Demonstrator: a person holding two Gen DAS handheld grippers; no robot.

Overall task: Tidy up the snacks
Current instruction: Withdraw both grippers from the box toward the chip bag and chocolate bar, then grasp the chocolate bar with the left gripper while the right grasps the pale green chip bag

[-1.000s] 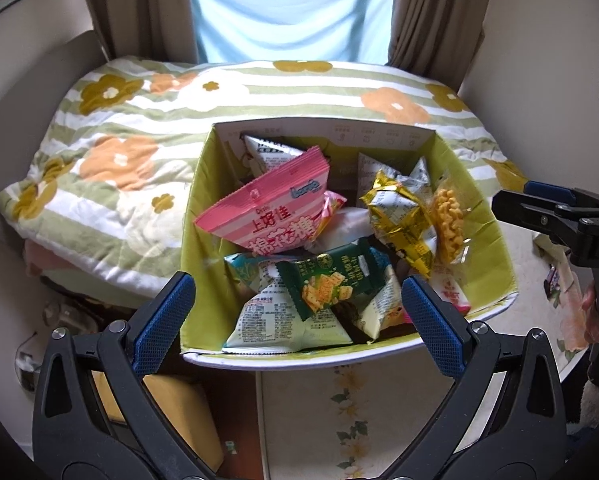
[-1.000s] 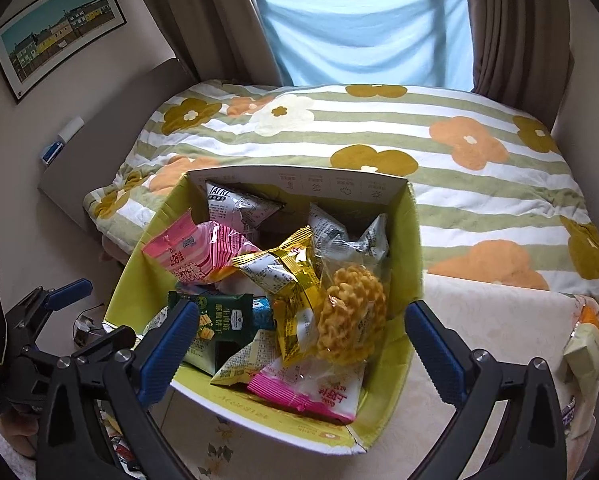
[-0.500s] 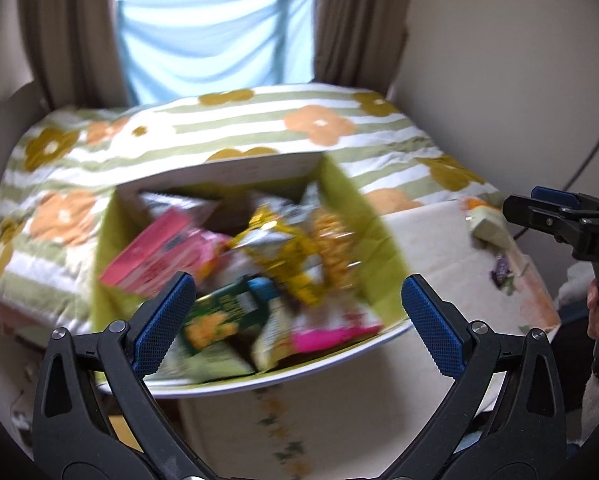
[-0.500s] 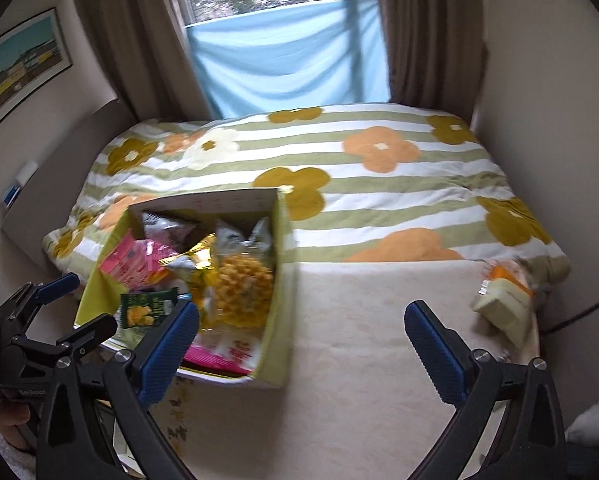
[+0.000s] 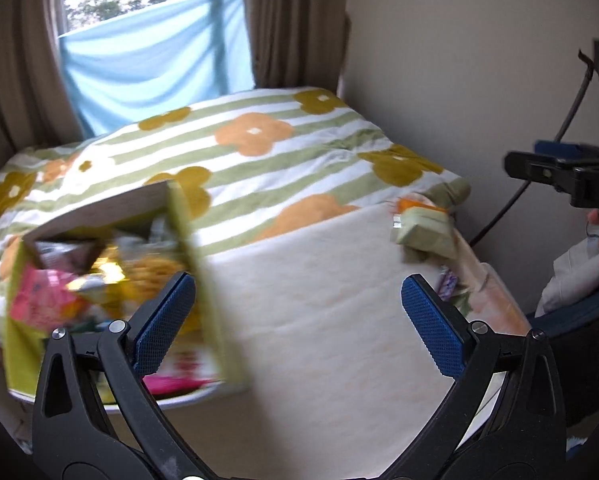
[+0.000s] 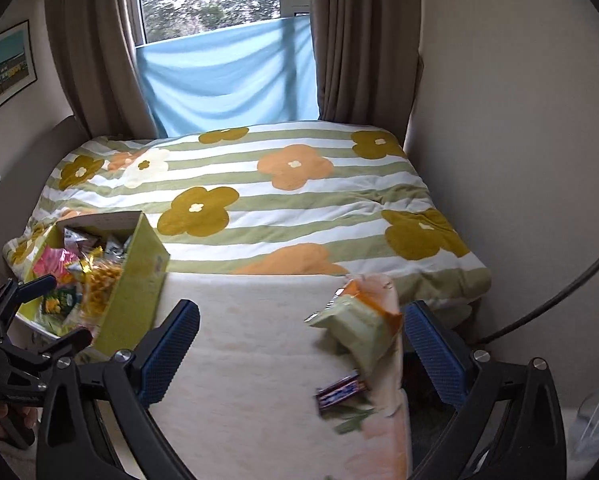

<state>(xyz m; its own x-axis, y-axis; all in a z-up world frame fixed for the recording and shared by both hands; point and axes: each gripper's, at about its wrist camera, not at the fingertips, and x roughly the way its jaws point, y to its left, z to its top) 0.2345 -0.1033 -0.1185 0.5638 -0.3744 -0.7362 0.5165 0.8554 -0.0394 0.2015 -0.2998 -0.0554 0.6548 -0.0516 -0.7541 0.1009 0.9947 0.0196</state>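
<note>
Cream cloth covers the bench (image 6: 259,360) at the foot of a flowered bed. Both views have swung away from the snack box (image 6: 135,292) — now left of my right gripper (image 6: 299,352) fingers — toward loose green packets (image 6: 355,328) just inside its right finger, likely next. Left gripper (image 5: 299,324) and right both gape wide, empty.

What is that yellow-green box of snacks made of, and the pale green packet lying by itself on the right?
The box looks like printed cardboard: thin, stiff, flat walls, matte yellow-green outside, with a paler plain back panel. The pale green packet seems to be soft plastic film, puffy and creased with a slight sheen; motion blur leaves the exact finish uncertain.
</note>
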